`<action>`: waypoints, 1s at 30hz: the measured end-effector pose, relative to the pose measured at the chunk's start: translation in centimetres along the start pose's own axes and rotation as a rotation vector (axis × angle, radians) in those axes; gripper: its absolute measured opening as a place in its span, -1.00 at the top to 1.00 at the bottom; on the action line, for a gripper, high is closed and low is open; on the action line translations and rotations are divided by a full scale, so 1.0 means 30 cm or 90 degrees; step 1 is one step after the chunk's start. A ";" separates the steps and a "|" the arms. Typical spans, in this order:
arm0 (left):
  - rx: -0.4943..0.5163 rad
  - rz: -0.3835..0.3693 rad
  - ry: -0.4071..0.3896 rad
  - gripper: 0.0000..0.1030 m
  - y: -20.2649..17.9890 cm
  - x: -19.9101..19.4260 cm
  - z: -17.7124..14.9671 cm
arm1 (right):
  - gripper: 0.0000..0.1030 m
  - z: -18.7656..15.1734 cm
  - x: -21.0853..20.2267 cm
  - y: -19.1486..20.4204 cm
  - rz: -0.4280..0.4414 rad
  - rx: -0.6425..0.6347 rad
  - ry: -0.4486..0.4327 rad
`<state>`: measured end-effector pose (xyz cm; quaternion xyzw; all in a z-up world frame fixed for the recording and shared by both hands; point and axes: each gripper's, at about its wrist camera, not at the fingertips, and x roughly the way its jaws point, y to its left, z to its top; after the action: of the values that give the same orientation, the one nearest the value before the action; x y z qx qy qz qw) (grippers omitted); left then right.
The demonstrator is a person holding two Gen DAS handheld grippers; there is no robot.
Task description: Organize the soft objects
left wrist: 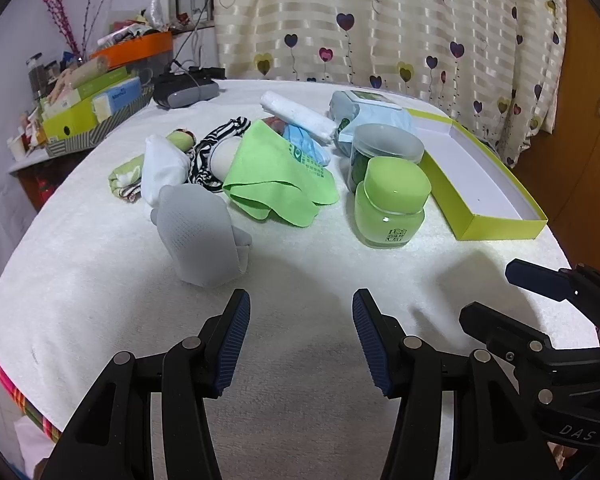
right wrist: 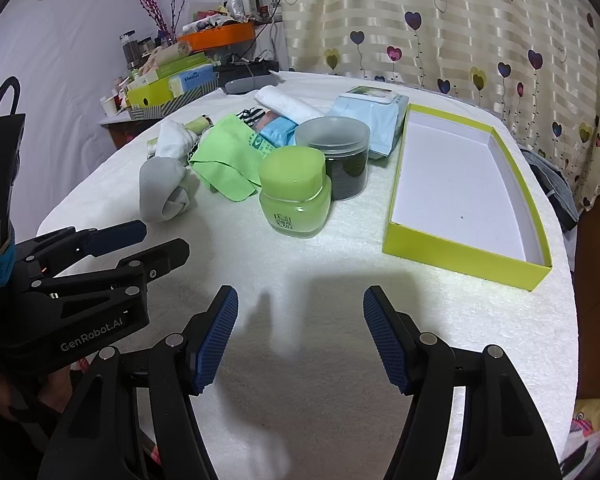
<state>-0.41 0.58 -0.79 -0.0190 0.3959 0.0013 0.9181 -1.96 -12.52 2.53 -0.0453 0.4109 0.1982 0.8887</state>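
A rolled grey sock [left wrist: 202, 236] [right wrist: 162, 190] lies nearest on the white towel, just ahead of my left gripper [left wrist: 300, 312], which stands open and holds nothing. Behind it sit a light green cloth [left wrist: 278, 172] [right wrist: 224, 160], a white sock [left wrist: 160, 170], a black-and-white striped cloth [left wrist: 212, 148], a rolled white towel [left wrist: 296, 114] [right wrist: 284, 104] and a blue tissue pack [left wrist: 376, 116] [right wrist: 370, 120]. An open yellow-green box [left wrist: 496, 226] [right wrist: 460, 256] with a white bare floor lies to the right. My right gripper [right wrist: 300, 308] is open, over bare towel near the front edge.
A green jar [left wrist: 390, 204] [right wrist: 294, 196] and a dark jar with a grey lid [left wrist: 384, 150] [right wrist: 340, 156] stand between the cloths and the box. A cluttered side table [left wrist: 88, 96] stands at the far left. A heart-print curtain [right wrist: 460, 20] hangs behind.
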 end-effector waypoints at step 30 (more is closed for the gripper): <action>-0.005 0.001 0.004 -0.03 -0.007 0.017 -0.023 | -0.28 -0.002 0.007 -0.001 -0.001 0.000 0.001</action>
<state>-0.55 0.33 -1.63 -0.0224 0.3989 0.0033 0.9167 -1.86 -12.50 2.34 -0.0459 0.4116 0.1978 0.8884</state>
